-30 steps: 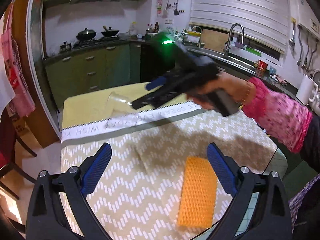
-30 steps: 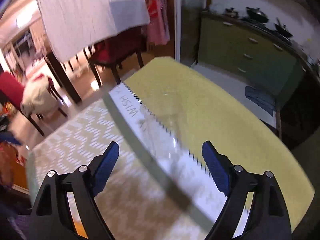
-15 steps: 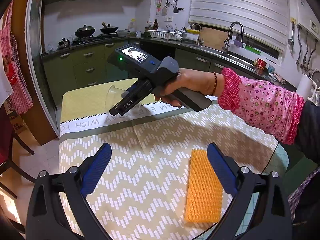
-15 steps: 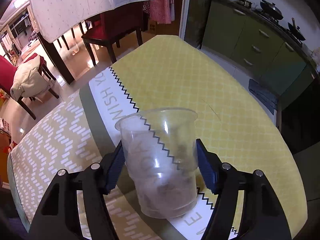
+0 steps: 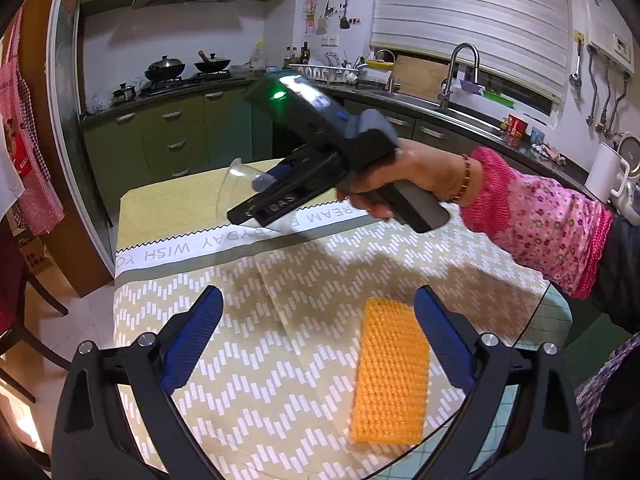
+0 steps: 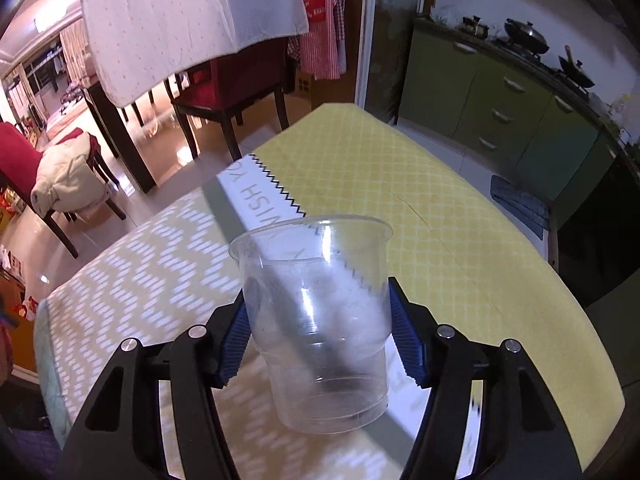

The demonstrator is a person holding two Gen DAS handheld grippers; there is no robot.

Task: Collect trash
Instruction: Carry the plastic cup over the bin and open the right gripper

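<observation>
Kitchen table (image 6: 460,216), clear plastic cup (image 6: 320,312) clamped in right gripper (image 6: 318,344), contents unclear

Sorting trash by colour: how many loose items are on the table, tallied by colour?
Clear: 1, the plastic cup, between the right gripper's pads.
Orange: 1, the sponge, ahead of the open left gripper.
Total: 2
</observation>
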